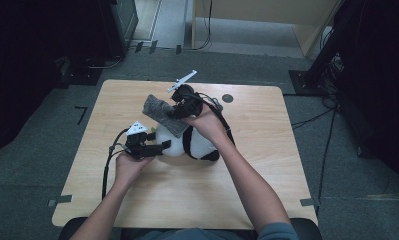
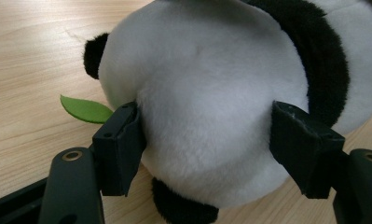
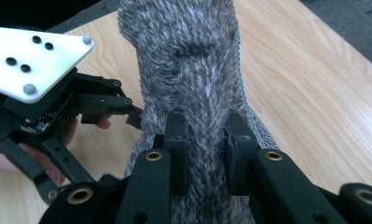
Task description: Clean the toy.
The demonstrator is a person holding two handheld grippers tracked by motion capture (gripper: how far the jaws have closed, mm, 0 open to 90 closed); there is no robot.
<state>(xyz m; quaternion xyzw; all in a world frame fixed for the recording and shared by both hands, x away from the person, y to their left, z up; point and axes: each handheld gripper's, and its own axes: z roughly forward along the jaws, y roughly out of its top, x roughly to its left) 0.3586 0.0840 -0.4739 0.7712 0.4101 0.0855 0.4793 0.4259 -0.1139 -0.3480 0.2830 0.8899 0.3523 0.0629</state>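
A black-and-white panda plush (image 1: 173,143) lies in the middle of the wooden table (image 1: 267,175). My left gripper (image 1: 162,146) has come in from its left, and both pads press into the white fur of the panda (image 2: 207,93) on either side. A green felt leaf (image 2: 86,109) sticks out beside the plush. My right gripper (image 1: 179,111) is above and behind the panda, shut on a fuzzy grey cloth (image 1: 161,113). In the right gripper view the grey cloth (image 3: 188,56) runs up from between the jaws of the right gripper (image 3: 204,135), with the left gripper's white plate (image 3: 34,56) at the left.
A small dark round mark (image 1: 227,98) sits near the table's far edge. Cables trail from both grippers across the tabletop. Dark equipment stands (image 1: 337,45) and cables surround the table on grey carpet.
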